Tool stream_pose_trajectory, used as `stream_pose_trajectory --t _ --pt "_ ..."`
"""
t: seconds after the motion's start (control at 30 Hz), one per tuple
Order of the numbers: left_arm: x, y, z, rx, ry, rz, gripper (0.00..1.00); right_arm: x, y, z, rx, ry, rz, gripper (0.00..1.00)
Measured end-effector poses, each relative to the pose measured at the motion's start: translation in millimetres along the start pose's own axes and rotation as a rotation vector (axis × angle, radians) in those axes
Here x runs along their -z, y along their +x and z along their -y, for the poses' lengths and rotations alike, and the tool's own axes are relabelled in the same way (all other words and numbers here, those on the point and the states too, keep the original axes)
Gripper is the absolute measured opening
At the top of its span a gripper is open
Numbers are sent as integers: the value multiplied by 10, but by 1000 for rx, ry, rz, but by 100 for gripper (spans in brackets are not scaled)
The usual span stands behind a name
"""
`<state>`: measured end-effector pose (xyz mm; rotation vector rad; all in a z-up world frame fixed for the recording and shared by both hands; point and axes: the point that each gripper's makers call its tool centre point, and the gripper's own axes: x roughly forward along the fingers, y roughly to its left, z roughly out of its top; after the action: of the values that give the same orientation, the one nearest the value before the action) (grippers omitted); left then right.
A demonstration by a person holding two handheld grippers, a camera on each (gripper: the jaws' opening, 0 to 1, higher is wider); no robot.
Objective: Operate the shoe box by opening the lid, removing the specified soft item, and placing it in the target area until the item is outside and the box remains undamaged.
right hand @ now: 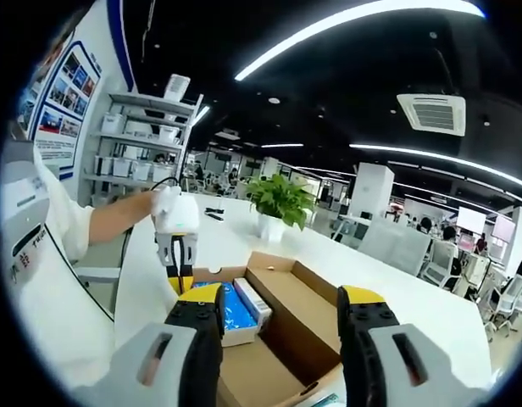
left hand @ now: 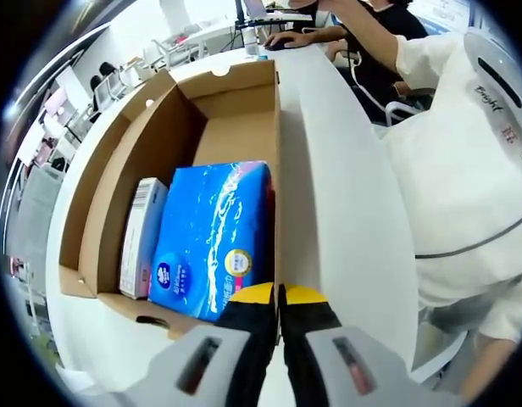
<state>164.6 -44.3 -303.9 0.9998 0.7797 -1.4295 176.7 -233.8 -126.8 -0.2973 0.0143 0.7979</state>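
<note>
Pinching shut at the box's (left hand: pixel 236 110) near wall, the left claw (left hand: pixel 278 309) meets the blue tissue pack (left hand: pixel 212 237); the right claw (right hand: pixel 280 314) hangs open, empty, above the surface (left hand: pixel 337 195).

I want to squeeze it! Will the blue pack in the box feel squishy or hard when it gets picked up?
Probably squishy: the blue pack looks like soft tissues in shiny plastic wrap, so it may dent and feel a bit slippery. It is likely light for its size. It lies flat in the box, so it shouldn't roll.

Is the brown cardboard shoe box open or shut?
Open: the brown cardboard shoe box shows its inside, with a blue soft tissue pack lying in it.
</note>
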Motion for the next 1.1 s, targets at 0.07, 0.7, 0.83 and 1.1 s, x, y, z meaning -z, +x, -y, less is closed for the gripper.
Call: stream_pose_trajectory --t 0.07,0.7,0.83,1.1 --pt "0 0 -1 0 0 -1 1 3 9 -8 -3 -2 -4 54" --pt "0 -2 -4 2 0 0 1 7 97 -32 -33 -13 -33 54" --pt "0 -3 -5 1 1 0 1 66 174 -22 -47 -20 -67 54" --pt "-2 -1 -3 -2 2 -1 1 120 295 -108 -139 -17 -112 54"
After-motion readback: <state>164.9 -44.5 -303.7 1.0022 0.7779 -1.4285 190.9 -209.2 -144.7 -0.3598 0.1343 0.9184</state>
